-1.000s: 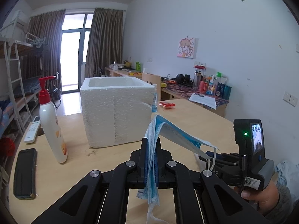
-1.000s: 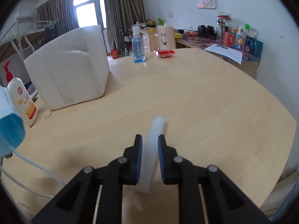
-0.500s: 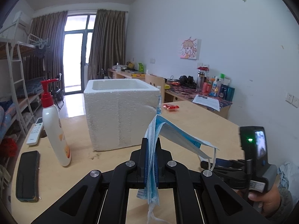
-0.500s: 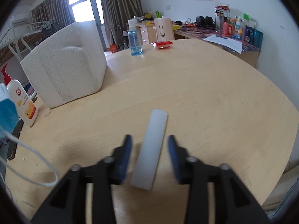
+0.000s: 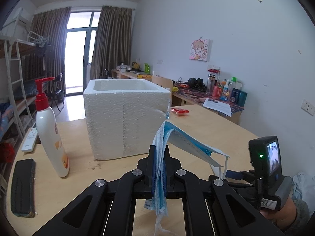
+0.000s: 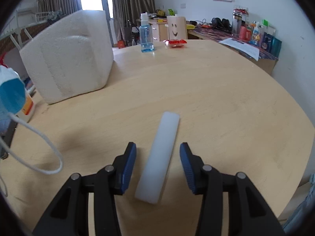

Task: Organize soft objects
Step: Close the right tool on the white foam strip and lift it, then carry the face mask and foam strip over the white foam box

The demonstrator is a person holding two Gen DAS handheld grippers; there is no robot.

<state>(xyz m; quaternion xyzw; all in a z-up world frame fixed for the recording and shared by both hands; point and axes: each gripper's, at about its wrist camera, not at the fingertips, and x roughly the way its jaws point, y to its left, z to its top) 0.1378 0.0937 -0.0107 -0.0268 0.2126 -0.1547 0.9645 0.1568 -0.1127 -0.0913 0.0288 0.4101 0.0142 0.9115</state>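
On table, white strip lengthwise away

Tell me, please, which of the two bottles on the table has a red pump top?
The tall white lotion bottle left of the foam box; the other, the small clear blue bottle, has a white cap.

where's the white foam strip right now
In the right wrist view, the white foam strip lies flat on the table, between the open right gripper without touching its pads.

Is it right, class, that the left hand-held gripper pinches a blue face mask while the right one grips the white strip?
Not quite. The right wrist view shows the right hand-held gripper open, the white strip lying loose between its fingers. The left hand-held gripper does pinch the face mask.
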